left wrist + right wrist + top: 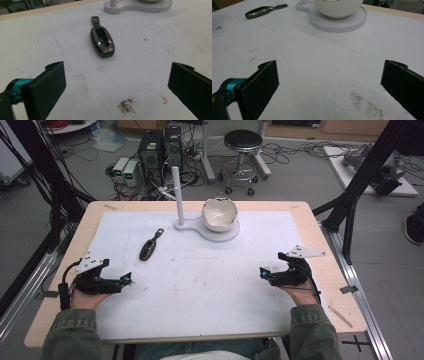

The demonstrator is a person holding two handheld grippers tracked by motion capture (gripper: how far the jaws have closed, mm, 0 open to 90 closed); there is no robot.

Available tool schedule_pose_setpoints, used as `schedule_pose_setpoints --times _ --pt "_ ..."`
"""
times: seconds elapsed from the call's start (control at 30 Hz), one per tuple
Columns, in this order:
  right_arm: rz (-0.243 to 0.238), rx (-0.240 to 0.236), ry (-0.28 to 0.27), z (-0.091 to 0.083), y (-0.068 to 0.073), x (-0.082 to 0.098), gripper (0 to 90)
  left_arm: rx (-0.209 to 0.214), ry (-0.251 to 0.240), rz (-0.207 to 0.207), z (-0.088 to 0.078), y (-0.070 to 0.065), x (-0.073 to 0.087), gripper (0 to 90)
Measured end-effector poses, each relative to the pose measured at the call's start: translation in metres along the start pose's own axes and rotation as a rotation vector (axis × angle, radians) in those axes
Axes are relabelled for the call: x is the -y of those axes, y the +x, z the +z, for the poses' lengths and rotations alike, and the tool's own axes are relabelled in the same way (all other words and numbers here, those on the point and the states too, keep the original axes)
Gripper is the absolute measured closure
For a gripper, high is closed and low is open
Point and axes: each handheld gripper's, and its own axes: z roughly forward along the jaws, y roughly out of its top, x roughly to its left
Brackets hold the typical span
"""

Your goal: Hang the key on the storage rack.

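A glossy dark oval key fob (102, 42) lies on the scuffed white sheet (210, 270) toward the table's far left. A round white bowl (219, 213) sits on a flat white stand (220, 231) near the far edge. The left gripper (125, 279) and right gripper (264, 272) rest near the near corners, jaws wide apart and empty.

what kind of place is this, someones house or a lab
Most likely a lab or robotics workshop, not a home. Computer towers and loose cables lie on the floor behind the table, a black frame stands around it, and a person holds an open claw in each hand.
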Motion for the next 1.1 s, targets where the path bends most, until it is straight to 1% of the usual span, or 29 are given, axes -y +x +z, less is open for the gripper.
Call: schedule_pose_setpoints --times 0.07,0.1,0.17,0.27,0.37,0.53,0.73,0.83,0.9,0.97,1.0,1.03,1.1 --pt "0.005 -0.002 0.011 0.0 0.001 0.0 0.6 0.0 -0.007 -0.006 0.0 0.0 0.0 2.1" --pt "-0.005 0.002 0.011 0.001 0.001 0.001 0.6 -0.001 -0.009 -0.006 0.0 0.0 0.0 2.1" --pt "0.0 0.003 0.014 0.001 0.002 0.001 0.6 -0.001 -0.009 -0.004 0.001 0.0 0.0 2.1" --pt "-0.001 0.003 0.008 0.0 0.002 0.001 0.6 -0.012 -0.008 -0.003 0.001 0.0 0.0 2.1" --pt "0.003 0.007 0.011 0.0 0.002 0.001 0.6 -0.009 -0.012 -0.011 0.001 0.0 0.0 2.1" --pt "0.002 0.009 0.013 0.0 0.002 0.002 0.6 -0.009 -0.007 -0.007 0.0 0.0 -0.001 2.1" --pt "0.006 0.003 0.028 0.002 0.001 0.002 0.6 -0.003 0.006 -0.014 0.0 -0.001 -0.001 2.1" --pt "0.012 0.002 0.033 0.002 0.0 0.004 0.6 -0.008 0.0 -0.013 -0.001 -0.001 -0.001 2.1" --pt "0.01 0.004 0.037 0.003 0.0 0.004 0.6 -0.014 -0.004 -0.016 -0.002 0.0 -0.002 2.1" --pt "0.005 0.004 0.038 0.004 0.0 0.003 0.6 -0.013 -0.002 -0.029 -0.002 0.001 -0.003 2.1" --pt "0.005 0.004 0.038 0.004 0.0 0.003 0.6 -0.016 0.002 -0.029 -0.002 0.001 -0.004 2.1" --pt "0.006 0.003 0.038 0.004 0.0 0.003 0.6 -0.023 0.01 -0.013 -0.002 -0.001 -0.006 2.1" --pt "0.013 0.003 0.034 0.004 -0.001 0.003 0.6 -0.017 0.014 0.006 -0.002 -0.004 -0.011 2.1"
